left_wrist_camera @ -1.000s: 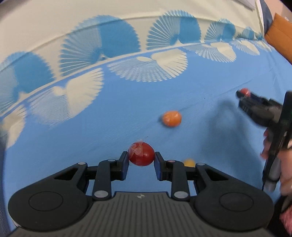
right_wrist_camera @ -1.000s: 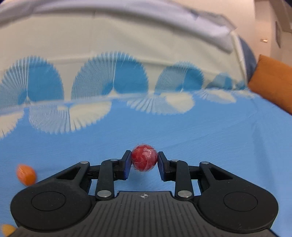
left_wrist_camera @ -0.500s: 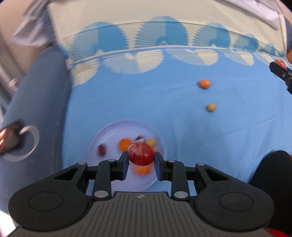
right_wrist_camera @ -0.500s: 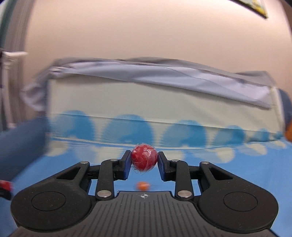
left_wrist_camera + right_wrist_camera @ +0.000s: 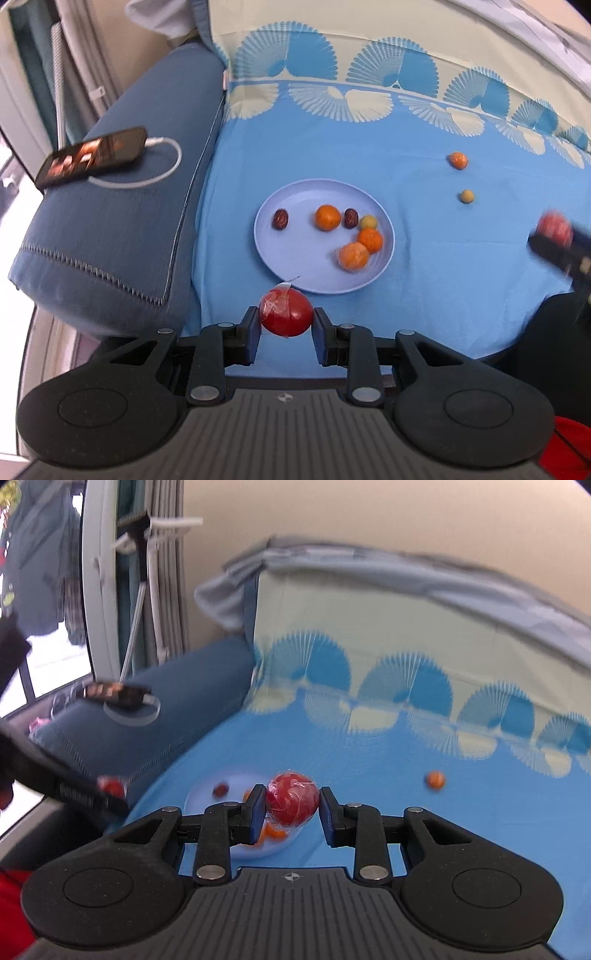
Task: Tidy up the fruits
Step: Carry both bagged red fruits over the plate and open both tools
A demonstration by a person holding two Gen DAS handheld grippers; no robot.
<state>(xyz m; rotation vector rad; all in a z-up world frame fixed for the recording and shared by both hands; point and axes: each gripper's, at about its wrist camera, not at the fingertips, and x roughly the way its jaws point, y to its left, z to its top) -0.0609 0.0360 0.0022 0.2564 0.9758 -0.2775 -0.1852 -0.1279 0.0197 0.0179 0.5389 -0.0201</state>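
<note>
- big blue bedsheet with a cream fan print along the far edge (image 5: pixel 461 258) covers the bed and everything fruity sits on it. it shows in the right wrist view too (image 5: pixel 424 782).
- dark blue stitched cushion (image 5: pixel 122 229) runs along the sheet's left side, butted right up against it.
- left claw (image 5: pixel 286 325) is low in its own view, clenched on a plastic-wrapped red round fruit (image 5: pixel 286 312) with both pads pressed on its sides. it hangs just at the near rim of the plate, off the sheet.
- right claw (image 5: pixel 291 808) is clamped on its own wrapped red ball-shaped fruit (image 5: pixel 291 799), held over the plate in its view. from the left camera that claw is only a dark blur at the right edge.
- pale lavender round plate (image 5: pixel 295 258) lies flat on the sheet, near the cushion.
- black smartphone with a lit screen (image 5: pixel 92 157) lies on the cushion, a white charging cable (image 5: pixel 162 173) looping out of it.
- on the plate: three small orange citrus fruits (image 5: pixel 327 218), one of them wrapped in film, two dark brown dates (image 5: pixel 280 219) and one little yellow-green round fruit (image 5: pixel 368 222).
- loose on the sheet, well apart from the plate: a small orange fruit (image 5: pixel 458 160) and a tiny yellowish round fruit (image 5: pixel 466 196) just nearer than it.
</note>
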